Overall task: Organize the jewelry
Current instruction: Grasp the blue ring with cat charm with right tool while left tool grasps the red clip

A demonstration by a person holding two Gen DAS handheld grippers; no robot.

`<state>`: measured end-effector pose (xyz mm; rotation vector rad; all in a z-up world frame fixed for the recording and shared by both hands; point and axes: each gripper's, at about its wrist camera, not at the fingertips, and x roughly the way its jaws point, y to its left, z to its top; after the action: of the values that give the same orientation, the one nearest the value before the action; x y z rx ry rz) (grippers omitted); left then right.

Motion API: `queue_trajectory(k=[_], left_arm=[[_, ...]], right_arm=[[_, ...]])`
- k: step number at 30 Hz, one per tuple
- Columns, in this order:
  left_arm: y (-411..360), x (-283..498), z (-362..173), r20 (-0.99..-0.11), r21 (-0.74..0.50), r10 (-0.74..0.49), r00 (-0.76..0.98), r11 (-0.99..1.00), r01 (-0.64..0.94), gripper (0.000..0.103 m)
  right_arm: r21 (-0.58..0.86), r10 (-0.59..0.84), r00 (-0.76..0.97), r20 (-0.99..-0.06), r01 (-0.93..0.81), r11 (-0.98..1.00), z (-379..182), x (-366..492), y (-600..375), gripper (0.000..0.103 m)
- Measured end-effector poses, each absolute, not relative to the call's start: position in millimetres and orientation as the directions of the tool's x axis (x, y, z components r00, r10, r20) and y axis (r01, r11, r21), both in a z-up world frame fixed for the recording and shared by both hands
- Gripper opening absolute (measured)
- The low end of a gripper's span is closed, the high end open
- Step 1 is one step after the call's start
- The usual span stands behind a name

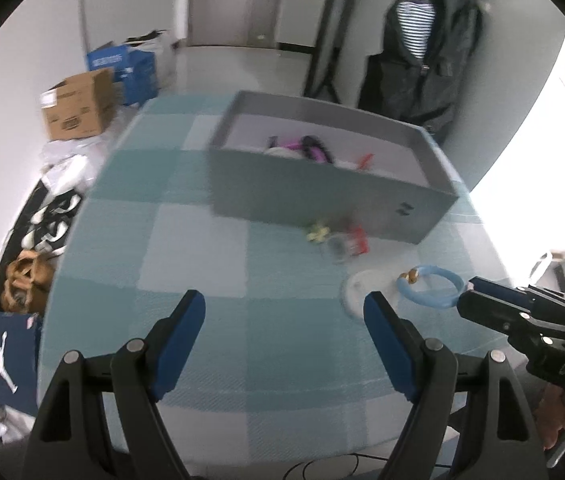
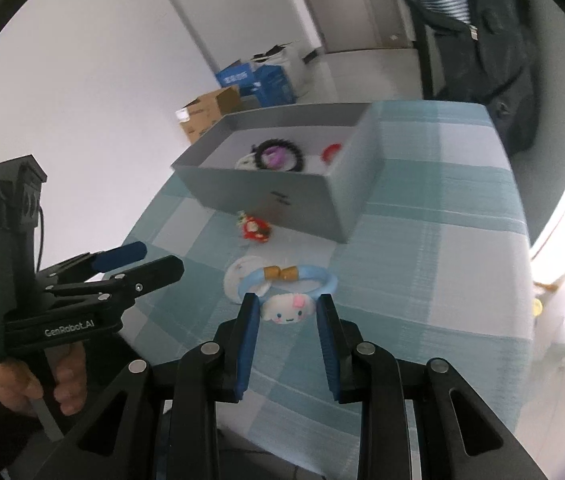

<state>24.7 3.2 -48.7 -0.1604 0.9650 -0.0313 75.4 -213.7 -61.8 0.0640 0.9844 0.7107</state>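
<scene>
Our right gripper (image 2: 287, 316) has its jaws clamped on the blue bracelet's (image 2: 324, 280) white charm (image 2: 287, 309), low over the bench (image 2: 422, 280) before the box (image 2: 274, 196). Our left gripper's (image 1: 284, 312) jaws stand apart, empty.

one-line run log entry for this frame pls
left hand-held gripper: open, empty | right hand-held gripper: shut on blue bracelet charm | grey box: holds jewelry | red hair clip: on cloth
</scene>
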Motion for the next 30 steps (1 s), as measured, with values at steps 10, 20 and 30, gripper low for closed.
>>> queue_trajectory(k=[10, 20, 30], left_arm=[[-23, 63, -63, -0.873, -0.166, -0.146, 0.465, 0.986, -0.001, 0.078], [-24, 74, -64, -0.888, -0.158, -0.116, 0.446, 0.986, -0.059, 0.066], [-28, 81, -62, -0.901, -0.151, -0.104, 0.422, 0.985, -0.079, 0.023]], right_arm=[[0.378, 0.562, 0.364, -0.743, -0.463, 0.801, -64, 85, -237, 0.028], [0.409, 0.582, 0.363, -0.728, -0.451, 0.793, -62, 88, -238, 0.028], [0.425, 0.591, 0.363, -0.72, -0.442, 0.79, -61, 89, -242, 0.028]])
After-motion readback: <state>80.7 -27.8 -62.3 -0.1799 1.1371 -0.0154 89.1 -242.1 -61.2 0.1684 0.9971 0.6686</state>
